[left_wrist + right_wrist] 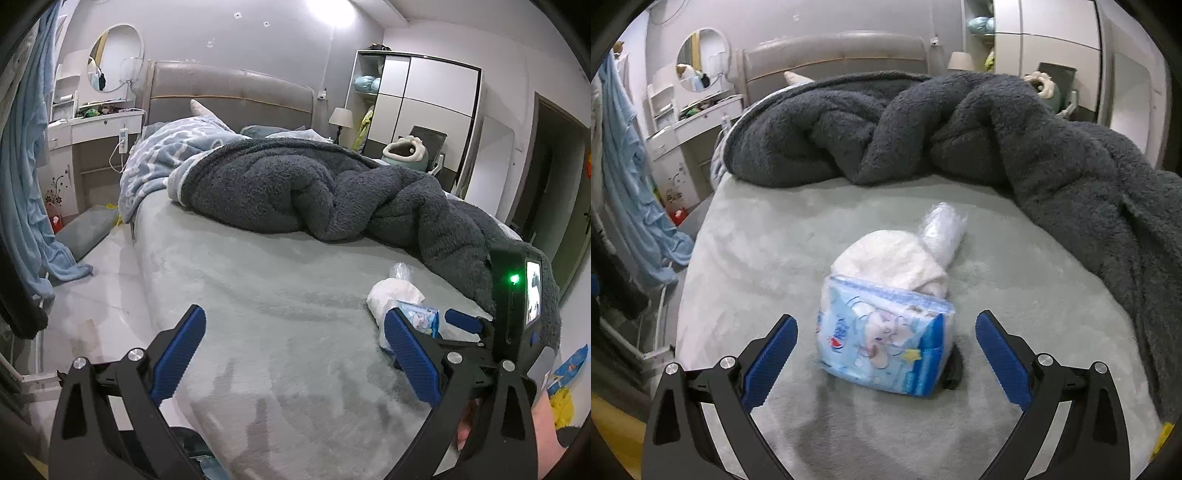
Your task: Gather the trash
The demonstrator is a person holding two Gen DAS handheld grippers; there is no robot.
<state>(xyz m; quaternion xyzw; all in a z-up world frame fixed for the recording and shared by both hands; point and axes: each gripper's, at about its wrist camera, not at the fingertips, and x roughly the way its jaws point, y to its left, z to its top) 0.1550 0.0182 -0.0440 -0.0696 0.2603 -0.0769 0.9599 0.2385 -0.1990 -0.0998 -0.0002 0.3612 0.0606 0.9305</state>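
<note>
We hold right gripper (884,345) wide apart; tissue pack (884,341) dead ahead between fingers. Left gripper (295,345) also apart, pack off its right side.

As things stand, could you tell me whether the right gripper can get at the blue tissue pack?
Probably yes: the right gripper is open, the blue tissue pack lies right ahead between its fingers, nothing between.

The pale grey-green bed sheet (746,258) is matt, short-napped plush. The dark grey blanket (1071,173) is thick, shaggy fleece. The light-blue printed tissue pack (882,339) has glossy plastic film; the white wad (894,262) looks like soft crumpled paper, the clear wrapper (942,229) crinkly plastic.
</note>
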